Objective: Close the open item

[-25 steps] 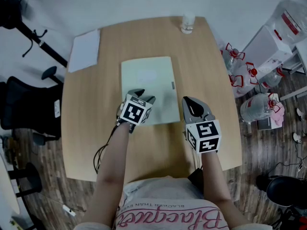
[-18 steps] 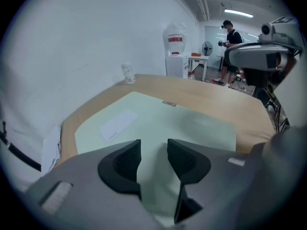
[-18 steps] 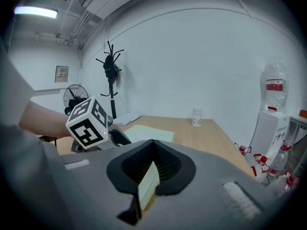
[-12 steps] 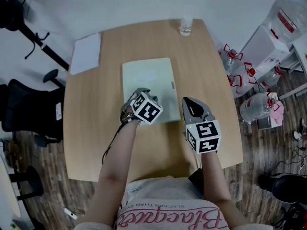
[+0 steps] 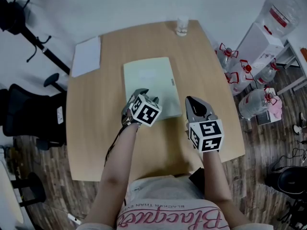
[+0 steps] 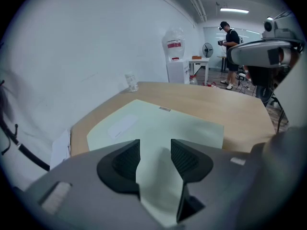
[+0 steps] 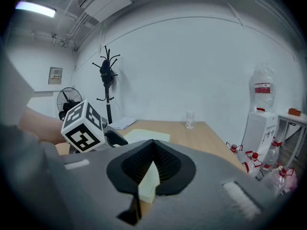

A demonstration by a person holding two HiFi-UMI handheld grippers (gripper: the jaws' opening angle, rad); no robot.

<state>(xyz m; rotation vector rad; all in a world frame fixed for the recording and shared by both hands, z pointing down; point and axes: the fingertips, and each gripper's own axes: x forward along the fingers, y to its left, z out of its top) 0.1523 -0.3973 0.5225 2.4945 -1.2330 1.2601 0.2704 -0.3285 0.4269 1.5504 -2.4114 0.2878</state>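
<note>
A pale green folder lies flat and closed on the wooden table. My left gripper hovers over the folder's near edge, and its jaws are opening. In the left gripper view the two pads stand apart above the green cover with nothing pressed between them. My right gripper rests just right of the folder's near right corner, jaws together. In the right gripper view its tips meet, with only a sliver of the folder showing behind them.
A white sheet lies at the table's far left corner and a clear glass stands at the far edge. Water bottles and a dispenser crowd the floor at the right. A black chair sits at the left.
My left gripper has shifted right along the folder's near edge and its marker cube has turned. The right gripper has stayed where it was.
</note>
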